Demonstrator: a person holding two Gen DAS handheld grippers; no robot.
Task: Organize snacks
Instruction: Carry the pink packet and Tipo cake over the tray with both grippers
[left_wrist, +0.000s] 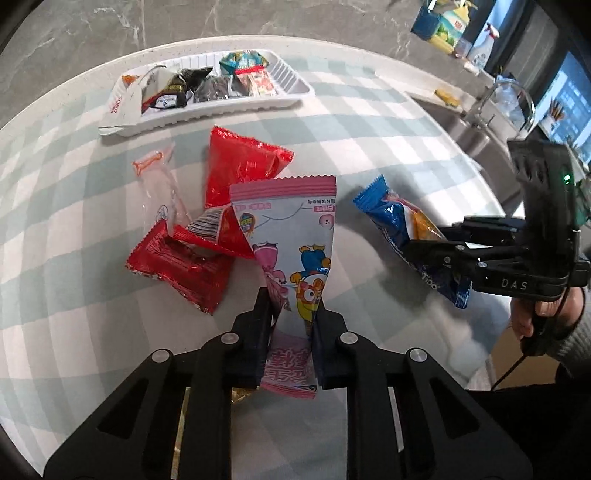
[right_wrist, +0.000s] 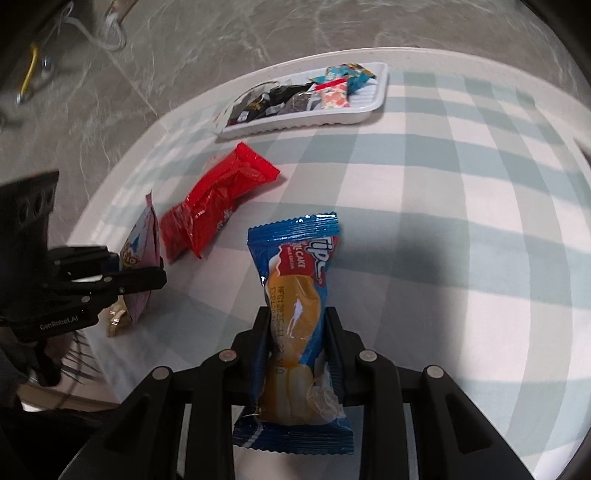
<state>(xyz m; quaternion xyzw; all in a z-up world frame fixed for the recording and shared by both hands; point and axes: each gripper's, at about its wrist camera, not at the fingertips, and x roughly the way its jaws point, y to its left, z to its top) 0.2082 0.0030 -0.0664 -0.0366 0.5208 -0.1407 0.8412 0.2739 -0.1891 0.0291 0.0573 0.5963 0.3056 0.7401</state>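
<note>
Surface: you work over a round table (left_wrist: 369, 122) under a smooth cloth checked in pale green and white; grey marbled floor lies beyond its edge.
Tray: a white ribbed plastic tray (left_wrist: 291, 86) sits at the far side of the table, holding a row of crinkled foil snack packs.
Left gripper: your left gripper (left_wrist: 290, 314) is clamped on a pink cartoon-printed sachet (left_wrist: 291, 240); its glossy film pinches in between the black pads and flares wider above them, ending in a serrated top seam.
Right gripper: your right gripper (right_wrist: 297, 325) is pressed tight on a blue cake wrapper (right_wrist: 295, 295) with a clear window and zigzag ends.
Loose snacks: a shiny red crumpled packet (left_wrist: 240, 166) and a flat red square packet (left_wrist: 181, 266) lie just behind the sachet; a clear wrapper (left_wrist: 162, 192) rests beside them.
</note>
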